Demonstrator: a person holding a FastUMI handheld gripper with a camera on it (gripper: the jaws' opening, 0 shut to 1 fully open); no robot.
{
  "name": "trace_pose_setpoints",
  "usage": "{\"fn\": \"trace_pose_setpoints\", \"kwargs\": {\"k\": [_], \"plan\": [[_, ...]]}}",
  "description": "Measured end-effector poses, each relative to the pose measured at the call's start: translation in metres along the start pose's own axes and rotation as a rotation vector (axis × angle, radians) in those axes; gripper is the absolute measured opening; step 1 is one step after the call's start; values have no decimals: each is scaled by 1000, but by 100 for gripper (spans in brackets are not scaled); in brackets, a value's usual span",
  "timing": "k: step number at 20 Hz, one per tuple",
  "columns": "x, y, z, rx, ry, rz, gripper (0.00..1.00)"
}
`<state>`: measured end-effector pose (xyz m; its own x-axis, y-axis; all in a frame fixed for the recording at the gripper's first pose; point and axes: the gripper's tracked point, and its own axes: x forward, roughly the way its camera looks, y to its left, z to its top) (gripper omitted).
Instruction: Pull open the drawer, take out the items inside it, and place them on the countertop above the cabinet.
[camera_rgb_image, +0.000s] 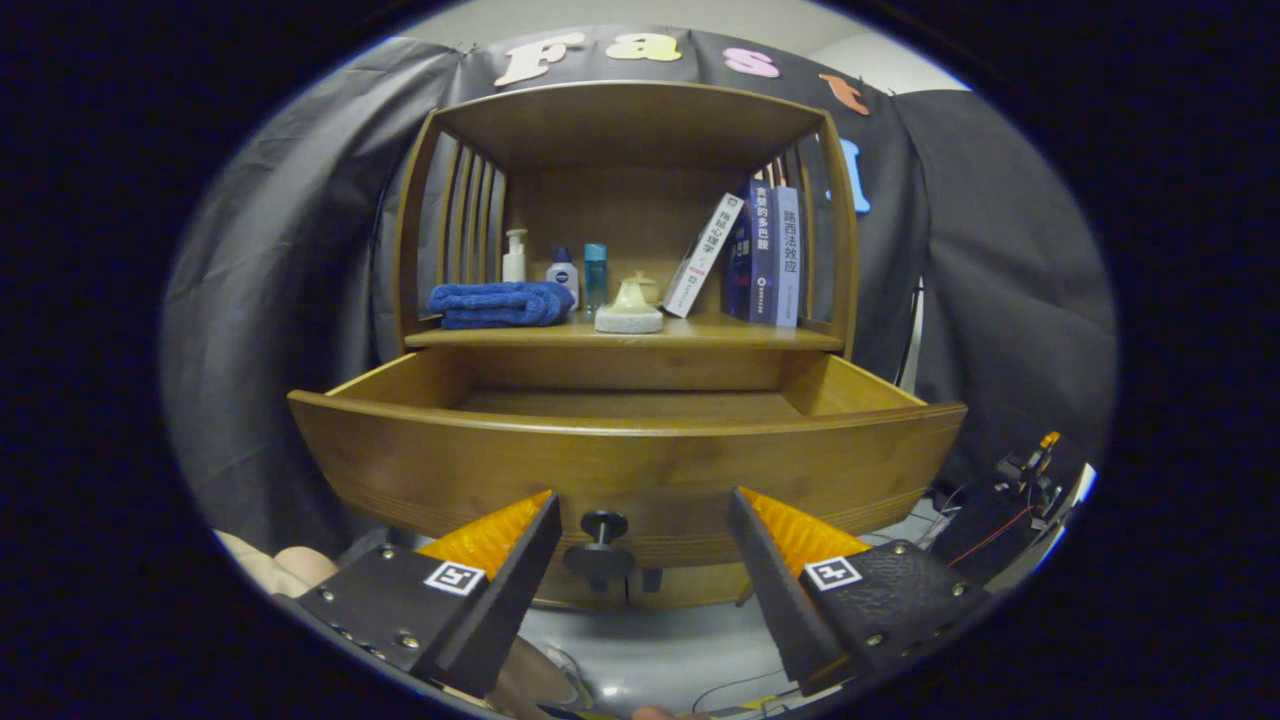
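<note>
While tongs (640, 520) gape, knob (598, 540) between, seemingly untouched

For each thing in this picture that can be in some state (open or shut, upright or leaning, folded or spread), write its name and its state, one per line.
drawer: pulled open, visible floor bare
knob: free, between the fingers
gripper: open, holding nothing
towel: folded, on the shelf
white book: leaning against upright books
blue books: upright
pump bottle: upright

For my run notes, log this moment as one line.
drawer: pulled open | gripper: open, fingers either side of knob, not gripping | countertop: towel, bottles, books
</note>
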<state>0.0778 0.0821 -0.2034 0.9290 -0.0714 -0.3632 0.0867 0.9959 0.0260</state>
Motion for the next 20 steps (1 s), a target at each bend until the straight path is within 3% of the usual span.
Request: {"fn": "trace_pose_setpoints", "kwargs": {"k": [20], "plan": [[18,5,-2,-18,-14,-8,98]]}}
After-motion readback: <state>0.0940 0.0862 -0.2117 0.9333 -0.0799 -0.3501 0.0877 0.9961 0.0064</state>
